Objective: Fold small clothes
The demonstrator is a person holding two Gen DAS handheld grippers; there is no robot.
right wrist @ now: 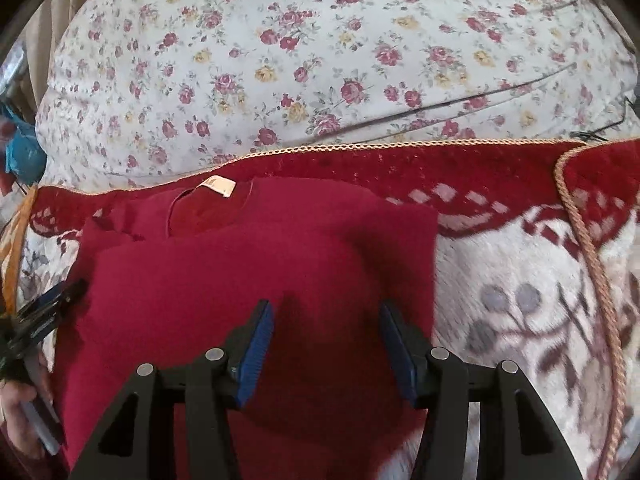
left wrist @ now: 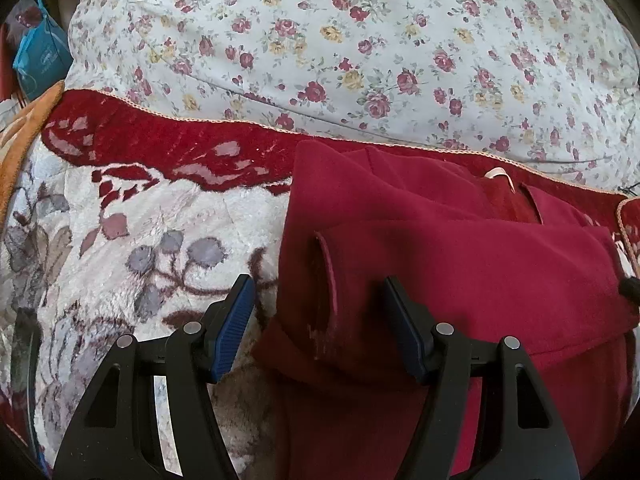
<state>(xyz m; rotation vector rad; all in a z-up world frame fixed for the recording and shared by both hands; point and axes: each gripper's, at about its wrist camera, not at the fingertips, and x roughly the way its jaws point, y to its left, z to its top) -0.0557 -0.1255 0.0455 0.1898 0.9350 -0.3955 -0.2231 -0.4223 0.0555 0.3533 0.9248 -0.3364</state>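
A dark red fleece top [left wrist: 460, 264] lies partly folded on a red and white patterned blanket [left wrist: 160, 216]. Its neck with a pale label [right wrist: 218, 186] points away from me. My left gripper [left wrist: 320, 292] is open and empty, low over the top's left edge, where a sleeve cuff [left wrist: 326, 276] lies between the fingers. My right gripper [right wrist: 326, 318] is open and empty over the right half of the top [right wrist: 260, 272]. The left gripper also shows at the left edge of the right wrist view [right wrist: 44, 312].
A floral sheet [left wrist: 360, 52] covers the bed beyond the blanket. The blanket's corded edge [right wrist: 592, 264] runs down the right side. A blue bag [left wrist: 40, 60] hangs at the far left. An orange cloth [left wrist: 24, 144] lies by the blanket's left edge.
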